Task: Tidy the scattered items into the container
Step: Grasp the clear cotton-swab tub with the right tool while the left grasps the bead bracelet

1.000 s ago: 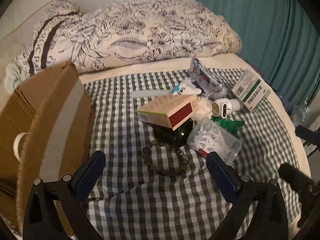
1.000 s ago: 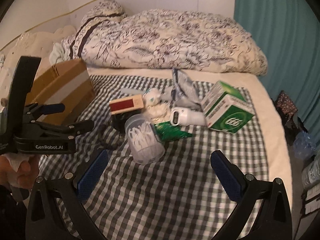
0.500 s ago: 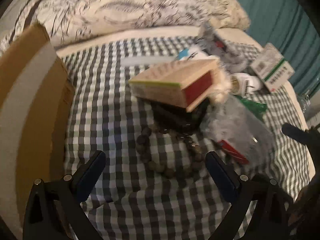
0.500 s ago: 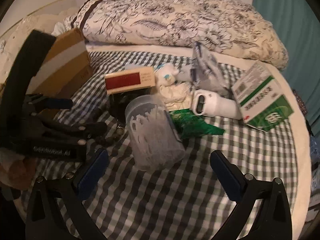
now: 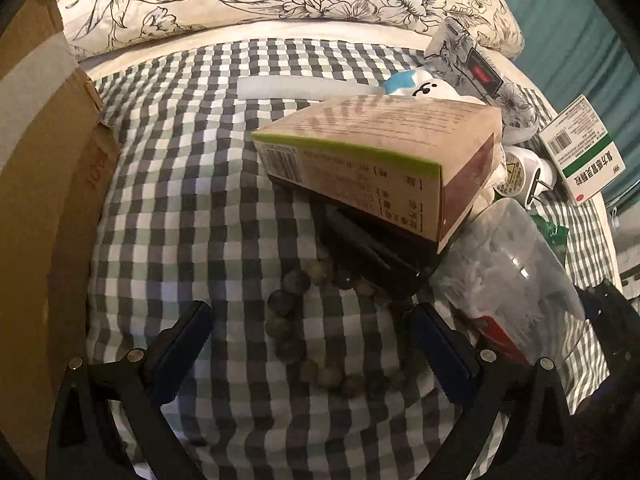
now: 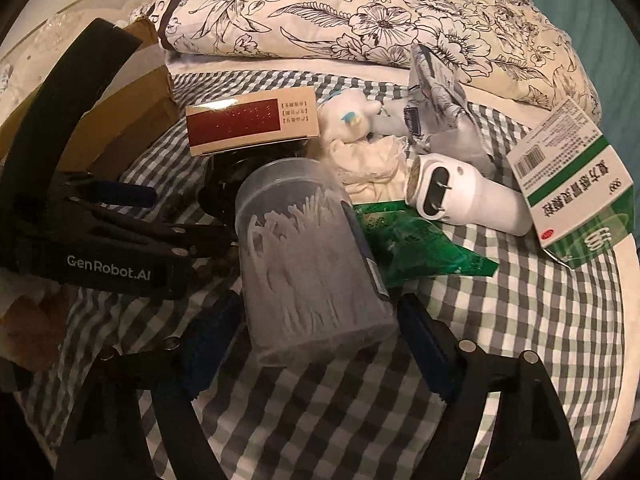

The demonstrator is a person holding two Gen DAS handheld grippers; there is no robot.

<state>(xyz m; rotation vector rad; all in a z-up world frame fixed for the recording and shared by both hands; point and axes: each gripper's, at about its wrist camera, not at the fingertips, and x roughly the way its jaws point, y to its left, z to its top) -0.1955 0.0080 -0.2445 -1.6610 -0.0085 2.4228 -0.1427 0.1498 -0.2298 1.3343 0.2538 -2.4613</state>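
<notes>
Clear plastic jar of white floss picks, lying on its side on checked bedding, base toward right tongs, which straddle it wide. Left tongs, wide, straddle bead bracelet. Cardboard box stands left.

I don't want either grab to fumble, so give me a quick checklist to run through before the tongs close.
1. Right tongs open: ok.
2. Clear floss-pick jar between the right tongs: ok; it lies tipped.
3. Left tongs open: ok.
4. Bead bracelet between the left tongs: ok.
5. Bracelet free to lift: not ok; its far end runs under the black case.
6. Room in the cardboard box: cannot tell.
</notes>
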